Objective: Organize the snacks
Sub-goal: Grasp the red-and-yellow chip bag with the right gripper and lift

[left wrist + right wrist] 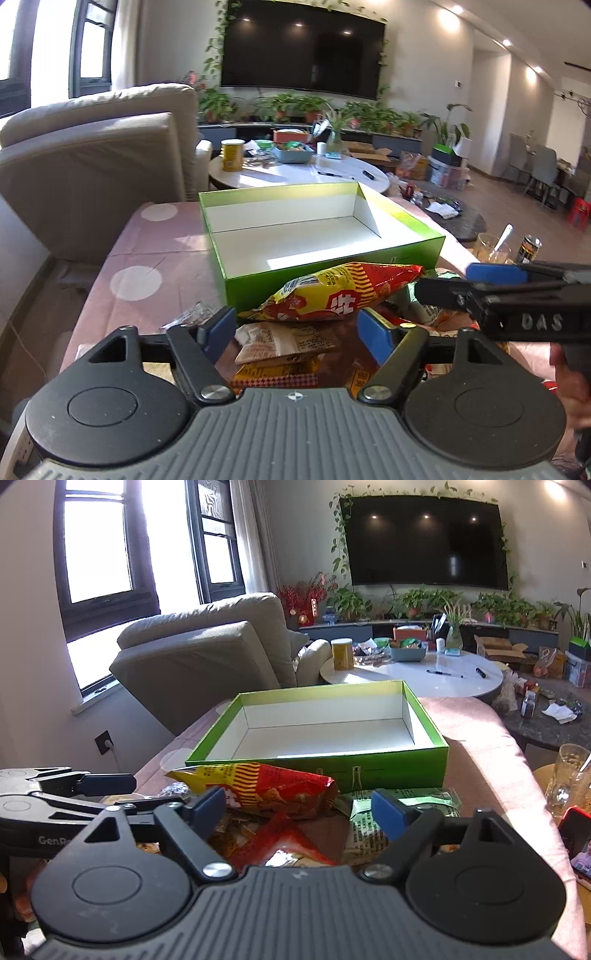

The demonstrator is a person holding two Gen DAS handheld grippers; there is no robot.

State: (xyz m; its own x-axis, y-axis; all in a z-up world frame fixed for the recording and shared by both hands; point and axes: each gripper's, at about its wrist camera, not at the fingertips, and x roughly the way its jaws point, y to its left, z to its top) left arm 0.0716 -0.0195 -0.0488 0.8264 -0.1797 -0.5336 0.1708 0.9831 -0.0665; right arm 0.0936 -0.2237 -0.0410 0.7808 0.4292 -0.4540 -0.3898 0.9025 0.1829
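Much of the snack heap is hidden from us: the bodies of both tongs cover its near part, and the packets overlap so that we cannot tell how many there are. The print on them is too small to read. At the right edge of the right wrist view a glass (567,775) and a red phone (576,840) are cut off.

The green box (258,275) stands open on the pink-clothed surface (147,258), just behind the heap, its white floor bare. To its left we see open cloth running to the surface's edge; beyond that stands a beige sofa (92,158).

A red and yellow bag (343,291) lies on top of the heap, against the box's near wall. Our left tongs (299,332) hover just before it, their blue pads apart, pressing on nothing; a pale packet (280,341) lies below the gap. We cannot tell whether the pads touch any wrapper. Our right tongs (304,810) also stand released, above a red wrapper (284,843) and beside a green and white packet (369,823), with the same bag just ahead and to the left. The two tongs are close together, side by side.
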